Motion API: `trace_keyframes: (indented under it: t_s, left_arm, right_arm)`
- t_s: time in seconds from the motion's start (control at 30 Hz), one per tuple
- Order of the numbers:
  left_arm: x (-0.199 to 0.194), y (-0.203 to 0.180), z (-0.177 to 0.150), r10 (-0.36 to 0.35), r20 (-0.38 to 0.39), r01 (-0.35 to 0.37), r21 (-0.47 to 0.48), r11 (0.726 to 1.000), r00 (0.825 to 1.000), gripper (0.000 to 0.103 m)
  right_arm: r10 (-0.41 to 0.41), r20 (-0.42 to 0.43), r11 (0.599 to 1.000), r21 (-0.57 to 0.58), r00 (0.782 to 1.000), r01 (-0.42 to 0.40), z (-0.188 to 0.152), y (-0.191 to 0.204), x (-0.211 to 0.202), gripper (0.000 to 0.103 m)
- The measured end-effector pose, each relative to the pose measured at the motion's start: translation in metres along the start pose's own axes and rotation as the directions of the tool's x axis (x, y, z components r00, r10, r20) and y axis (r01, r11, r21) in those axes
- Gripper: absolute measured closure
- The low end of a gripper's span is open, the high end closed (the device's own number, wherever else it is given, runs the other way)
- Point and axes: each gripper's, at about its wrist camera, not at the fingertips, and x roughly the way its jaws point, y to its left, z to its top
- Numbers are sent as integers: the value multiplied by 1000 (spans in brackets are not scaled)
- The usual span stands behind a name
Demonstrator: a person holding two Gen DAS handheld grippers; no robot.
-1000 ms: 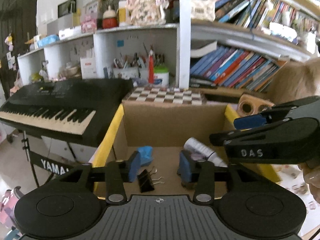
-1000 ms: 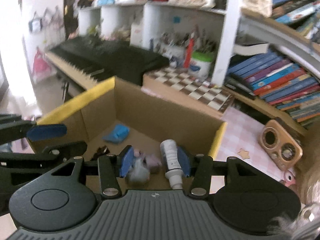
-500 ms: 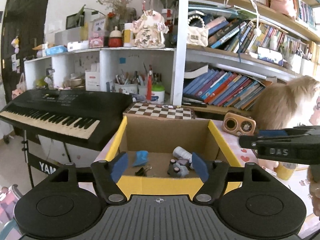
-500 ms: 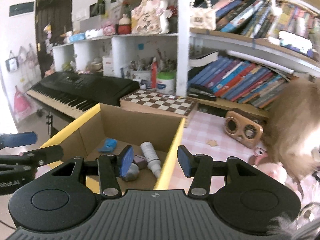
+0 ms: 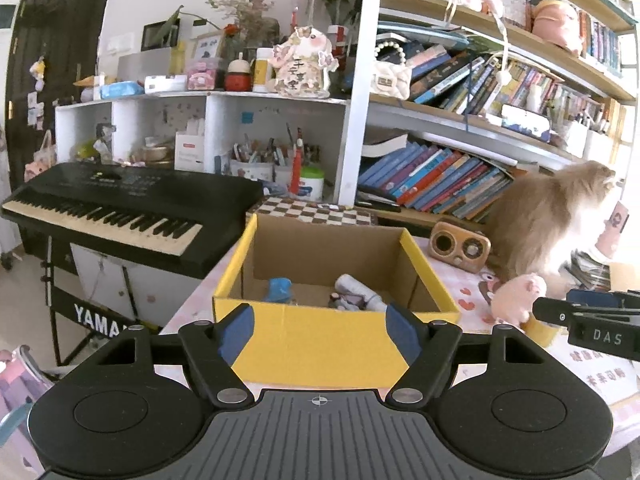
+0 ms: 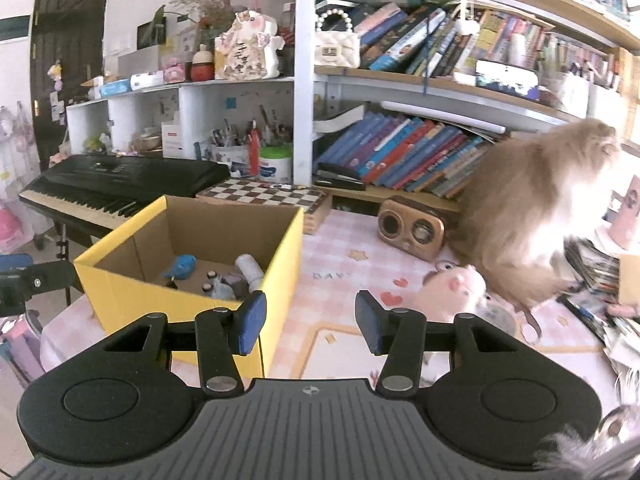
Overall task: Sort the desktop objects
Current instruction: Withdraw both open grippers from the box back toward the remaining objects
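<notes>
the left gripper [image 5: 318, 334], a black two-finger tool with blue pads, has its jaws spread wide with nothing between them; they opened further within the last second and have since levelled off. it hangs just in front of the near wall of the yellow-sided cardboard box [image 5: 332, 344]. the right gripper [image 6: 308, 322], of the same make, has its jaws apart and empty, over the pink checked tablecloth [image 6: 344, 248] just right of the box's right corner.

inside the open box, on its brown floor, lie a small blue object [image 5: 279, 288] at the left, a white cylindrical tube [image 5: 360, 289] at the right, and a small grey and purple item [image 5: 345, 302] touching the tube. other small dark bits beside them are too small to tell.

beyond the box sit a brown and white chequered board [image 5: 316, 210] and a wooden two-dial speaker [image 5: 460, 246]. a pink plush pig [image 6: 452, 290] lies on the cloth right of the box, beside a long-haired tan cat [image 6: 536, 216]. a black electronic keyboard [image 5: 120, 208] stands at the left, white shelves of books [image 5: 436, 176] behind.
</notes>
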Motion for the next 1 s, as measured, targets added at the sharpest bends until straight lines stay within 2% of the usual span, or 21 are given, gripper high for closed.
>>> trace_keyframes:
  t_s: [0.2, 0.67, 0.9, 1.0]
  left_arm:
    - [-14, -3, -18, -12, -21, 12, 2, 1000, 1000, 28]
    - [-37, -8, -57, -37, -88, 40, 31, 999, 995, 28]
    - [-40, -19, -85, -70, -182, 80, 50, 996, 981, 28]
    - [-42, -23, -90, -89, -201, 103, 62, 993, 976, 28]
  right_arm:
    - [-21, -3, 1000, -10, 1000, 20, -23, 8, -21, 56]
    - [-3, -111, 1000, -18, 994, 1, -78, 31, -46, 56]
    - [22, -199, 997, -66, 980, -35, -113, 44, -57, 56]
    - [20, -208, 996, -75, 978, -37, -119, 46, -61, 55]
